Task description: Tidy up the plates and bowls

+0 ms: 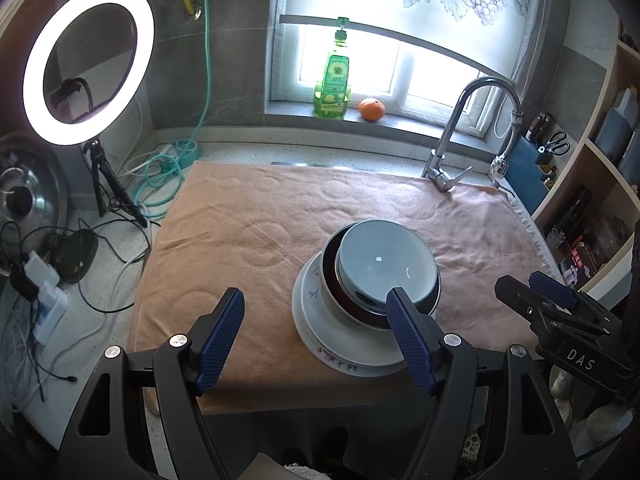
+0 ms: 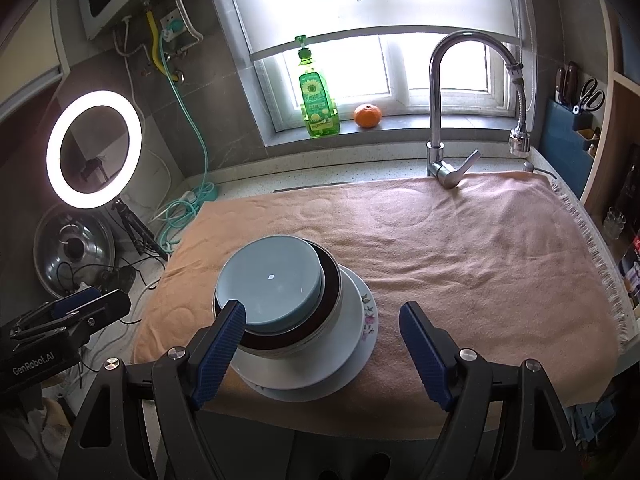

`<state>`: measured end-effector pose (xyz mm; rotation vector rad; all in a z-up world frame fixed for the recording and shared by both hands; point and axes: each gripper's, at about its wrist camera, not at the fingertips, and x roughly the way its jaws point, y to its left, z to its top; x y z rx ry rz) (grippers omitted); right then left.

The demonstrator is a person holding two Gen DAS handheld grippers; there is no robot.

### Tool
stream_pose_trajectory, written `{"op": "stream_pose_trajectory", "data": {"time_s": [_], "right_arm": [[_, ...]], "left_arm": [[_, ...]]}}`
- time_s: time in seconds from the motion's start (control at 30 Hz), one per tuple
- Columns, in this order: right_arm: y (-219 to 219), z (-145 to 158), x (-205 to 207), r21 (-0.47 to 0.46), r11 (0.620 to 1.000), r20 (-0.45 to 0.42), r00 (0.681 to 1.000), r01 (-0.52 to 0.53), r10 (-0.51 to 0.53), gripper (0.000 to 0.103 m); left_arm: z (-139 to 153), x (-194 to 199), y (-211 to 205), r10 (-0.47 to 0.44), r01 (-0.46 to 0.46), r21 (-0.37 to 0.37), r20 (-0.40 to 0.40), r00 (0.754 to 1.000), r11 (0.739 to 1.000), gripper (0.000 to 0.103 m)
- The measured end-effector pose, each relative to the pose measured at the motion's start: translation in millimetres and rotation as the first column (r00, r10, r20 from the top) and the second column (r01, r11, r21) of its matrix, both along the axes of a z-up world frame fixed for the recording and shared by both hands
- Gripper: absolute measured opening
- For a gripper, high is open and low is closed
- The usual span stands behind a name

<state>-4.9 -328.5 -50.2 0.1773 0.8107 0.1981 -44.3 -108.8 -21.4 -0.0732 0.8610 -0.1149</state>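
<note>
Dishes sit stacked on the peach towel (image 1: 260,216): we count one blue bowl (image 2: 270,286) nested in one dark-rimmed bowl (image 2: 330,280), on two floral plates (image 2: 356,332). Our left gripper (image 1: 316,330) and right gripper (image 2: 322,346) both gape, fingers spread, holding nothing.

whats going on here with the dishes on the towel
A person holds two grippers over a stack on the towel: a blue bowl nested in a dark bowl, on white floral plates. The left gripper and right gripper are both open, holding nothing, so the stacking looks done.
</note>
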Motion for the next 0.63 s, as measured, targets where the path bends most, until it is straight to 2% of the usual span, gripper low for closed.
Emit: {"op": "stream_pose_trajectory", "data": {"time_s": [0.63], "right_arm": [[-5.6,-7.2,10.2,0.010,1.000,-0.021,1.000,-0.005,0.005,0.076]], "left_arm": [[-4.5,6.6,-7.4,-0.003,0.003,0.006,-0.009,1.000,1.000,0.073]]}}
